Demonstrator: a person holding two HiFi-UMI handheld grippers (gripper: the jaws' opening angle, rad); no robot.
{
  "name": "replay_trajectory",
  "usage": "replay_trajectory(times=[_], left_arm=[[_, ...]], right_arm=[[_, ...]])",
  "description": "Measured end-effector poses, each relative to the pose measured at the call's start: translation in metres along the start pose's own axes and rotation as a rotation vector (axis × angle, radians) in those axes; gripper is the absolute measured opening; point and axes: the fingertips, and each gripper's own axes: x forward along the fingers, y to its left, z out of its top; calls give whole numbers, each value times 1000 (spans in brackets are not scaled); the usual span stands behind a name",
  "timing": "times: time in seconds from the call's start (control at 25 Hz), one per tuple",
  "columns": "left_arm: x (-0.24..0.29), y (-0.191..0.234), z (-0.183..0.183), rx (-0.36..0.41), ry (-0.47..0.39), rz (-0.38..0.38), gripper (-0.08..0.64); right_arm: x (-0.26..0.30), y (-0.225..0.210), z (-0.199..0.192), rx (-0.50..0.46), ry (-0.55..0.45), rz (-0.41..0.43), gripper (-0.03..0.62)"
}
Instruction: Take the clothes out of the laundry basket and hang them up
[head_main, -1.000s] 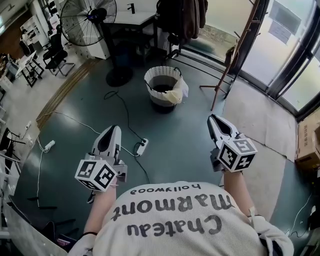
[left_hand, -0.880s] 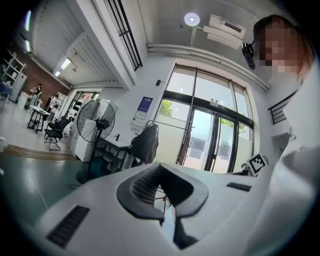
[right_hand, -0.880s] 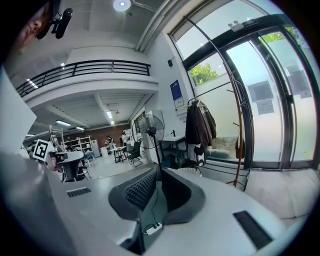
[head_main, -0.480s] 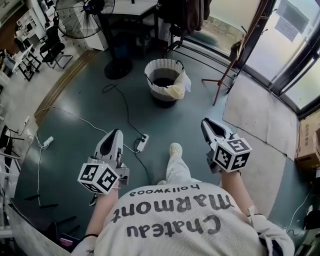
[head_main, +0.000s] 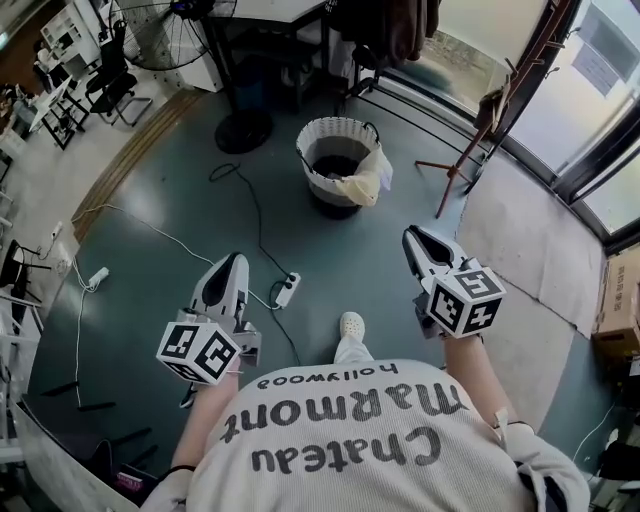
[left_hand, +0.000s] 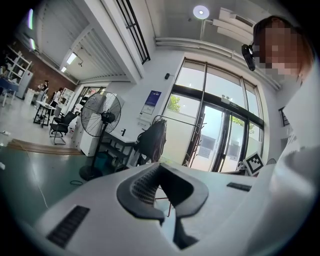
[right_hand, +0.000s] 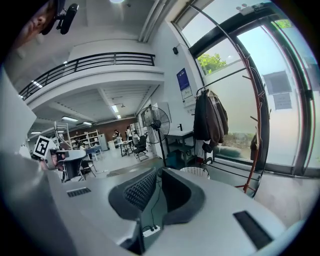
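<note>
both the left gripper (head_main: 226, 264) and the right gripper (head_main: 420, 238) were drawn in narrow with nothing between the jaws. they were well apart from the basket (head_main: 310, 165), which stood on the floor ahead near the foot of the rack (head_main: 479, 150) with a pale garment (head_main: 366, 186) draped over its right rim. the approach would likely go best by stepping clear of the cable (head_main: 255, 235) and power strip (head_main: 286, 290), spreading one gripper's jaws before reaching down, and pinching the draped garment at a thick fold.
</note>
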Motion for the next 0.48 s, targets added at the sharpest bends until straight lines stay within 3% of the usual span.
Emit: replay_trajectory(times=[0.48], left_arm=[[134, 7, 31, 69, -26, 48, 6]], right_arm=[[70, -121, 67, 43, -44, -12, 55]])
